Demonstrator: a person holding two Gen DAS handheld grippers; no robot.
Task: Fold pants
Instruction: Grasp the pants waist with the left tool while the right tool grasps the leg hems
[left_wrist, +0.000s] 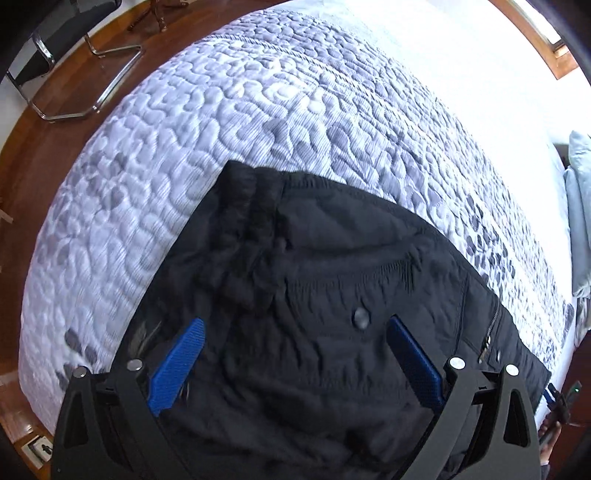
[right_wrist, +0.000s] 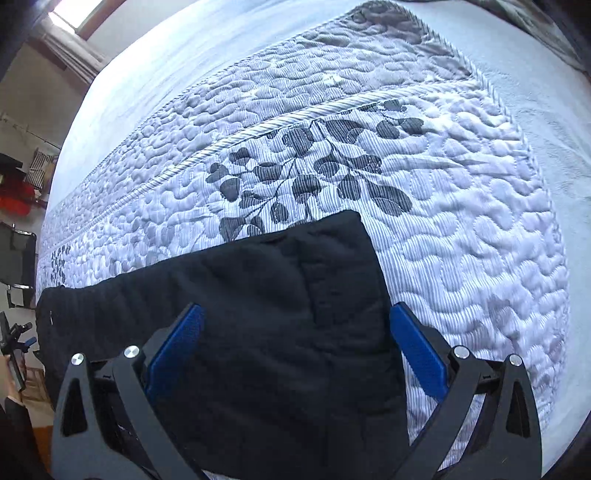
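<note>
Pants (left_wrist: 332, 295), black, are lying flat on the quilted bedspread (left_wrist: 207, 147), stretched lengthwise along the near edge of the bed. Waist end with its gathered band (left_wrist: 251, 206) and a snap button (left_wrist: 361, 318) is sitting under the left wrist view; a zipper (left_wrist: 489, 332) is showing toward the pants' right side there. Leg end with its cuffs (right_wrist: 332, 258) is lying under the right wrist view, the two legs seeming stacked one on the other, so a lengthwise fold is probably already in place.

Left gripper (left_wrist: 295, 354) is hovering over the pants at the waist, its blue pads (left_wrist: 177, 369) spread wide, nothing between them. Right gripper (right_wrist: 295, 350) is hovering over the pants at the cuffs, likewise spread wide and released. Whether either is touching the cloth, I cannot tell. One tool at each end of the pants suits a cross fold: cuffs carried over toward the waist.

Beyond the pants, the bedspread's leaf print (right_wrist: 314, 177) is lying just past the cuffs, then plain white sheet (right_wrist: 184, 48). Farther out from the waist end, wooden floor (left_wrist: 55, 155) and a chrome-framed chair (left_wrist: 74, 55) are standing well apart from the pants.
</note>
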